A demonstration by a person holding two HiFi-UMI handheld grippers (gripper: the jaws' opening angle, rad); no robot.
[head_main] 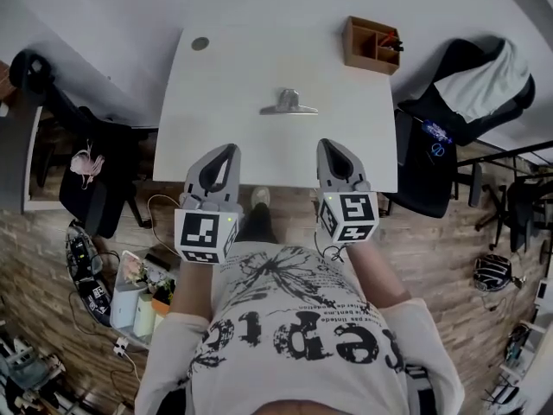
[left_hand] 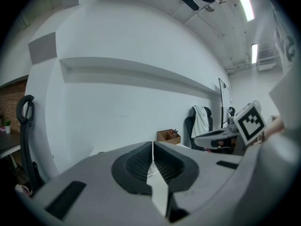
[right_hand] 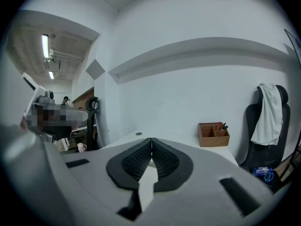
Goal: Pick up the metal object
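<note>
A shiny metal clip [head_main: 289,104] lies flat near the middle of the white table [head_main: 216,119]. Both grippers hover over the table's near edge, well short of the clip. My left gripper [head_main: 226,152] sits to the clip's near left, its jaws shut with nothing between them. My right gripper [head_main: 328,146] sits to the near right, also shut and empty. In the left gripper view the tips [left_hand: 153,144] meet. The right gripper view shows its tips [right_hand: 151,140] closed together too. The clip is hidden behind the jaws in both gripper views.
A wooden organizer [head_main: 372,45] with pens stands at the table's far right corner. A round grommet [head_main: 200,43] marks the far left. Black office chairs stand at the right [head_main: 449,111] and left [head_main: 78,145]. A white wall rises behind the table.
</note>
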